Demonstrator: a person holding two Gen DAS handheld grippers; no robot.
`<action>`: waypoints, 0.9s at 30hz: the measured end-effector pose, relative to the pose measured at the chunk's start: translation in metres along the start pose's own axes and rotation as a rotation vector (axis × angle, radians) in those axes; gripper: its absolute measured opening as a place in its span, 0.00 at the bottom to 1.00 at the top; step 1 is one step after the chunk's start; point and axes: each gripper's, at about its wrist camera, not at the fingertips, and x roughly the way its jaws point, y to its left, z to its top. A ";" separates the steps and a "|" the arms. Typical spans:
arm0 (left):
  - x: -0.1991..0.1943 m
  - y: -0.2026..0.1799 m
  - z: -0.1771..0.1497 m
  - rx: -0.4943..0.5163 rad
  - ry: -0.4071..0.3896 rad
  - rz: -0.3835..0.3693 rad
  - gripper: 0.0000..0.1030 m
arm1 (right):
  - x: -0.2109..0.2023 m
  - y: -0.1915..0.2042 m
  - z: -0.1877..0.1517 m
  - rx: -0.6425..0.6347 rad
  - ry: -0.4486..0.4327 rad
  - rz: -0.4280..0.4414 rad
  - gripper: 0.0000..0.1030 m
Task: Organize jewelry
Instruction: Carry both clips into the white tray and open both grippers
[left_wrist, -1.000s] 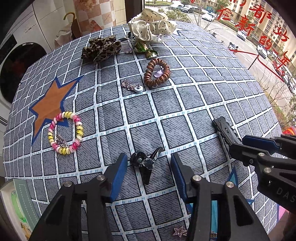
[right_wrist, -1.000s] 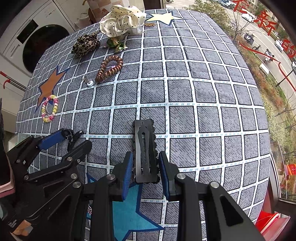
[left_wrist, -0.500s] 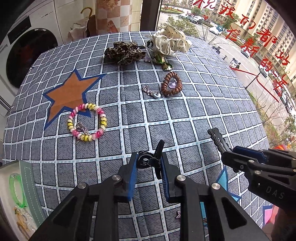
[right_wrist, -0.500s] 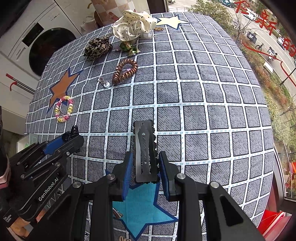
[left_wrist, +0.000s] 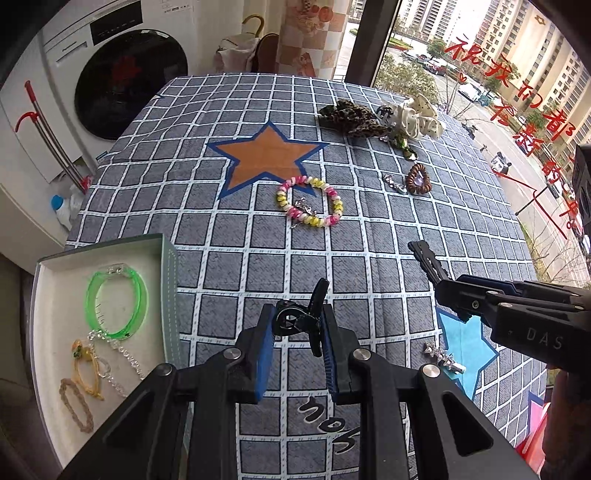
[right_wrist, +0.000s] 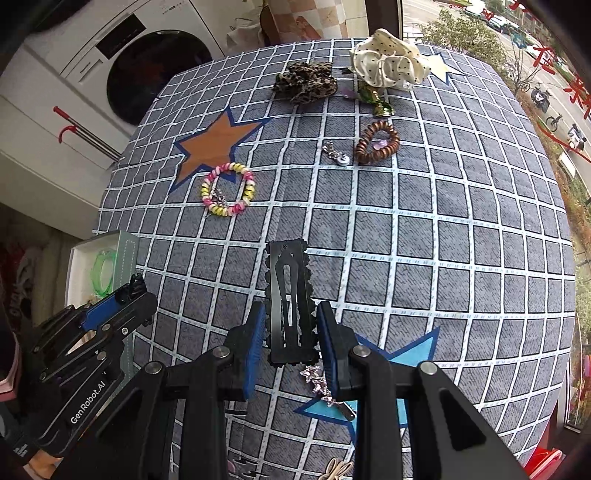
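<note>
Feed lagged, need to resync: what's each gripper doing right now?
Left gripper: closed on the small black claw clip.
Right gripper: closed on the flat black snap clip.

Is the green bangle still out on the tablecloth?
No, the green bangle lies inside the open box at the table's near left edge, together with some chains, in the left wrist view.
</note>
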 end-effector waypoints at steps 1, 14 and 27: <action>-0.005 0.009 -0.005 -0.017 -0.003 0.009 0.30 | 0.001 0.011 -0.001 -0.017 0.003 0.010 0.30; -0.052 0.134 -0.084 -0.250 0.004 0.169 0.30 | 0.027 0.166 -0.023 -0.280 0.076 0.167 0.30; -0.046 0.207 -0.139 -0.426 0.046 0.257 0.30 | 0.082 0.275 -0.021 -0.446 0.125 0.210 0.30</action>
